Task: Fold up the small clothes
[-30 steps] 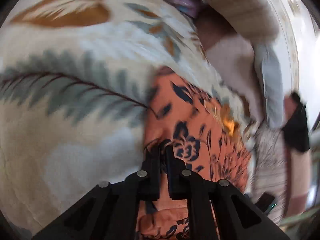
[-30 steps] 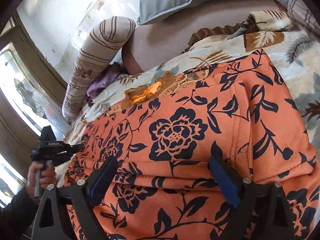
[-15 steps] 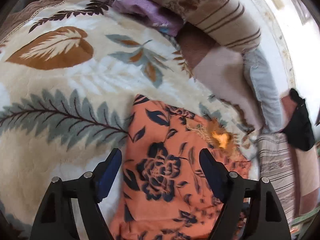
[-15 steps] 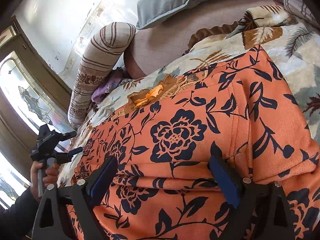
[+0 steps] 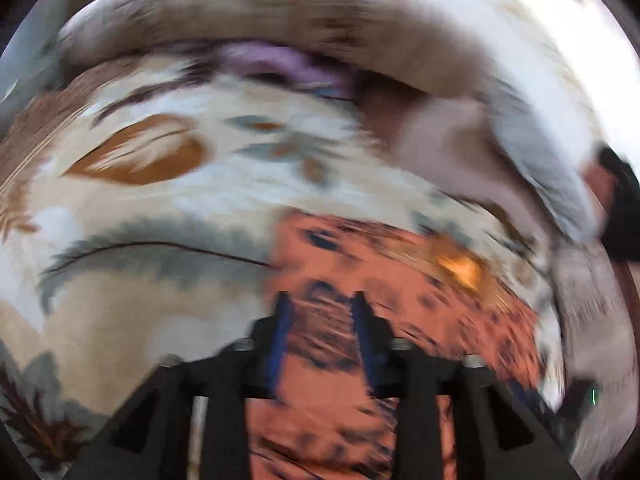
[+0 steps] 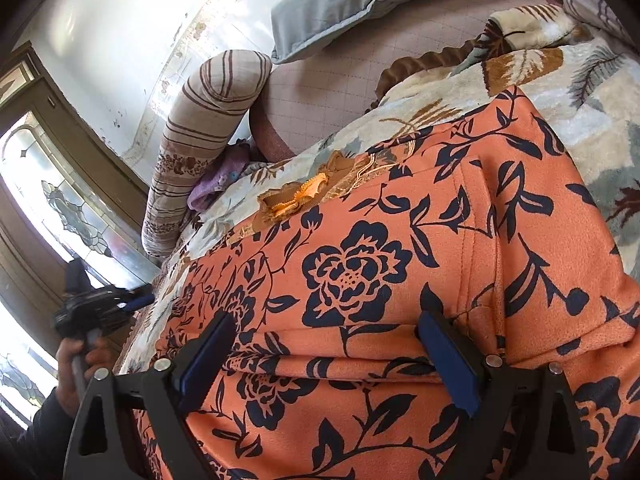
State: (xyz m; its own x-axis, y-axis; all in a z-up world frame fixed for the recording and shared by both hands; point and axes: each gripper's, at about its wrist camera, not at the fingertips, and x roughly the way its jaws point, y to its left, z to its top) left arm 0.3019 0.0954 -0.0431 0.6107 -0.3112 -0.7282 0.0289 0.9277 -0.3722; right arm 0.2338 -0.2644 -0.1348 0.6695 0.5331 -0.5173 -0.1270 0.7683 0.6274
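While it lies spread on the bed, the orange cloth garment with dark blue flowers [image 6: 400, 264] looks soft, thin and light. It should bend easily and will sag if lifted from one spot. A folded edge runs across it close to the right gripper [image 6: 324, 344], and a stitched seam goes up its middle. Good places to take hold look like the corners or that folded edge, where the cloth is thicker. A small frilly orange trim [image 6: 296, 200] sits at its far end and could snag.

Under the garment is the fluffy cream blanket with brown and grey leaves [image 6: 592, 92]. Past it are a striped roll pillow [image 6: 200, 148], a bit of purple cloth [image 6: 216, 180] and a grey pillow [image 6: 360, 4] by the white wall [image 6: 120, 40].

The right gripper has its jaws wide apart. The orange cloth lies between and under them, but the blue pads [image 6: 448, 360] do not squeeze it. The left gripper [image 5: 320, 304] is over the near edge of the garment. Its jaws are closing, partly open, and nothing seems pinched between them. A person's hand [image 6: 76, 364] in a dark sleeve holds it.

The left wrist view is very blurry, so the flowers and edges there are hard to make out. The garment's near end is cut off, so its full shape cannot be told.
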